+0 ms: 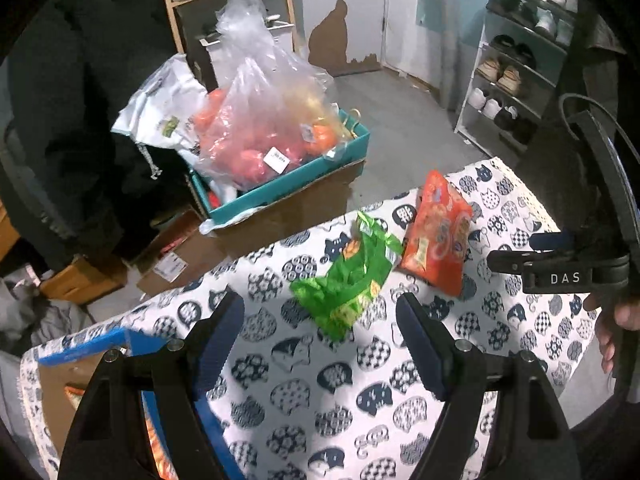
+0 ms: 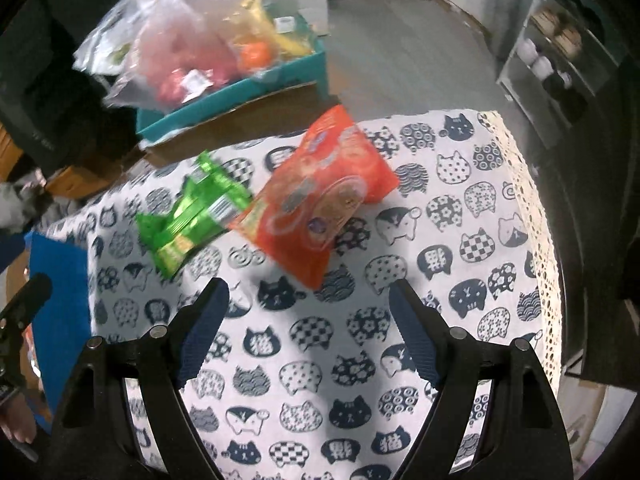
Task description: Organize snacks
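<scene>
1. Blue-edged box (image 1: 86, 346) sits at the table's left edge, part under the left gripper (image 1: 320, 320); likely the drop-off bin, orange packs just visible inside.
2. Left gripper: fingers spread wide, holding nothing, lined up on the green snack bag (image 1: 348, 280), so that looks like its pick.
3. Green bag and orange snack bag (image 2: 320, 196) lie flat on the cat-print cloth (image 2: 460, 240), edges touching.
4. Right gripper (image 2: 308, 308): also wide, holding nothing, just short of the orange bag.
</scene>
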A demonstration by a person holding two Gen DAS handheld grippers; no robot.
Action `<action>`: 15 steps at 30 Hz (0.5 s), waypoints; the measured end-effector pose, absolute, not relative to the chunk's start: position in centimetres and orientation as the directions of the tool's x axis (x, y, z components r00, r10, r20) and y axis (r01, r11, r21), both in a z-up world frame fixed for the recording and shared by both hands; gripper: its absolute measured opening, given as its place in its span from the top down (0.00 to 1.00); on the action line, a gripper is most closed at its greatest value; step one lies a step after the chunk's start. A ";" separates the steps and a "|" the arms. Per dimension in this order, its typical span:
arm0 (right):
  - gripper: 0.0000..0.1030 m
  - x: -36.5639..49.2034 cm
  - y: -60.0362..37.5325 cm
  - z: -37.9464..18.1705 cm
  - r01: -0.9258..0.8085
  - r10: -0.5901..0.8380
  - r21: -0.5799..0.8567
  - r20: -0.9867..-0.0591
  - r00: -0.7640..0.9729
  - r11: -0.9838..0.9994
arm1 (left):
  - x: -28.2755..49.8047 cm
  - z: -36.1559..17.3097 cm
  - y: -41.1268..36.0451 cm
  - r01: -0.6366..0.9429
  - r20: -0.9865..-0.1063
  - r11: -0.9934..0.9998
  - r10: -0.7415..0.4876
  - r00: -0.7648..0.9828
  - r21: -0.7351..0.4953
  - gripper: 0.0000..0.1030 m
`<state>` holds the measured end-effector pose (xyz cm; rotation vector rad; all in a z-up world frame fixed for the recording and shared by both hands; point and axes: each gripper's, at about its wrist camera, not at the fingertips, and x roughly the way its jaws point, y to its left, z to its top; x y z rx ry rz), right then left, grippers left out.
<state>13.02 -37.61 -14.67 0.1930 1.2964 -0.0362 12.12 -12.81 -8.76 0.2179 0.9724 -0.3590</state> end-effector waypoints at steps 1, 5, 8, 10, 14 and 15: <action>0.21 13.4 -38.0 -15.0 0.150 0.079 0.122 -0.961 0.267 0.981 | 12.7 -9.1 -13.1 0.400 -0.839 0.916 -0.202 0.506 0.021 0.23; 0.21 15.5 -39.5 -17.0 0.216 0.095 0.148 -0.966 0.239 0.965 | 15.0 -10.9 -14.0 0.419 -0.853 0.907 -0.197 0.483 0.028 0.23; 0.21 16.9 -40.0 -18.2 0.250 0.105 0.164 -0.967 0.233 0.954 | 16.5 -12.4 -14.5 0.435 -0.859 0.900 -0.207 0.468 0.020 0.23; 0.21 17.7 -40.2 -19.0 0.268 0.114 0.175 -0.967 0.229 0.947 | 17.6 -13.6 -14.8 0.432 -0.870 0.902 -0.213 0.446 0.001 0.23; 0.21 18.9 -40.6 -20.2 0.313 0.138 0.208 -0.963 0.231 0.927 | 19.2 -15.0 -15.4 0.423 -0.881 0.905 -0.237 0.409 -0.047 0.23; 0.21 19.1 -40.7 -20.4 0.320 0.143 0.215 -0.961 0.236 0.923 | 19.5 -15.2 -15.5 0.425 -0.881 0.903 -0.247 0.403 -0.059 0.23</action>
